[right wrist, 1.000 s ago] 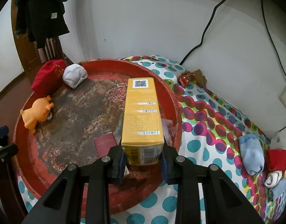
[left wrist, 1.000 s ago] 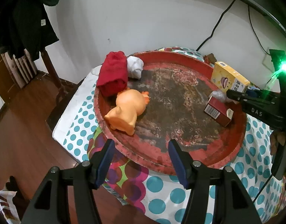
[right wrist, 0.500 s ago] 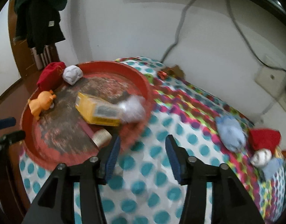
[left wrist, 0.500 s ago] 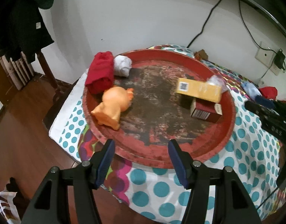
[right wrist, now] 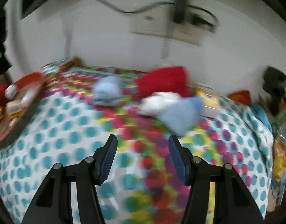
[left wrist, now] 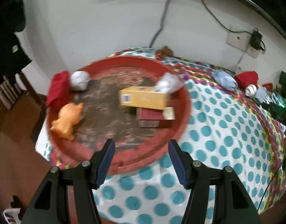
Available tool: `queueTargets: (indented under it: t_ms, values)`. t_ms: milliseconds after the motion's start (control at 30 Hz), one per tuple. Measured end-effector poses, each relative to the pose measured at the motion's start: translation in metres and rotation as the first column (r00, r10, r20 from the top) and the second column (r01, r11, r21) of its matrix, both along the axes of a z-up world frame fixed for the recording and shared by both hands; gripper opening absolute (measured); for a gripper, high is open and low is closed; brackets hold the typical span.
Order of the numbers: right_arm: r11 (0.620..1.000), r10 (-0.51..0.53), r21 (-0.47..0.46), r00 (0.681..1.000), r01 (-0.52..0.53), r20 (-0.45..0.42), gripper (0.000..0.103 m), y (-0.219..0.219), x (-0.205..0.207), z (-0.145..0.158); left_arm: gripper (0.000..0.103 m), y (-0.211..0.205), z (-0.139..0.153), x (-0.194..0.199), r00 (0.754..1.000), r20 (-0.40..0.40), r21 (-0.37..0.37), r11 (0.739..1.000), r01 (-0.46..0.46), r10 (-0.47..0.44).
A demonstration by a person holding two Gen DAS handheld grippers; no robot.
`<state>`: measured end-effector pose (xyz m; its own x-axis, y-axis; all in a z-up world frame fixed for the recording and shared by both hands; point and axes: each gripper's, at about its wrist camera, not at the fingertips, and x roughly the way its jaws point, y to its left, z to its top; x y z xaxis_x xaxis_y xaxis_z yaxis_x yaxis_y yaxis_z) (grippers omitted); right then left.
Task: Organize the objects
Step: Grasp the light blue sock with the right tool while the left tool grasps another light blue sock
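A round red tray (left wrist: pixel 154 156) holds a red cloth roll (left wrist: pixel 57 89), a white sock ball (left wrist: pixel 79 80), an orange pig toy (left wrist: pixel 68 117) and a yellow box (left wrist: pixel 143 99) lying across a dark red box (left wrist: pixel 152 117). My left gripper (left wrist: pixel 141 143) hangs open and empty above the tray's near rim. My right gripper (right wrist: pixel 142 139) is open and empty over the dotted cloth. Ahead of it, blurred, lie a blue sock (right wrist: pixel 107 91), a red cloth (right wrist: pixel 165 82), a white sock (right wrist: pixel 159 102) and a pale blue sock (right wrist: pixel 182 113).
Crumpled clear plastic (left wrist: pixel 167 84) sits by the yellow box. The dotted tablecloth (left wrist: pixel 217 140) ends at the wall behind, with a socket and cables (left wrist: pixel 240 41). A yellow packet (right wrist: pixel 206 95) and clutter lie at the far right. Wooden floor (left wrist: pixel 12 149) lies to the left.
My right gripper let go of the yellow box, which now lies in the tray on the red box, and swung right toward the socks. My left gripper shifted right along the tray.
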<state>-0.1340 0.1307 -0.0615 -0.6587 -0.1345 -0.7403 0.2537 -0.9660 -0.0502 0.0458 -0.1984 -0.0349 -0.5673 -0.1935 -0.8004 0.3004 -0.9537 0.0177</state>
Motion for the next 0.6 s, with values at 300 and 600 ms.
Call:
queueTargets:
  t_ms: [300, 600]
  values:
    - [0.996, -0.066, -0.066, 0.997, 0.068, 0.029, 0.057, 0.033, -0.055, -0.022, 0.061, 0.06, -0.004, -0.067, 0.993, 0.027, -0.047, 0.992, 0.115, -0.114]
    - [0.994, -0.025, -0.107, 0.999, 0.028, 0.032, 0.041, 0.029, -0.072, -0.031, 0.061, 0.098, -0.005, -0.153, 0.984, 0.01, -0.001, 0.984, 0.179, -0.179]
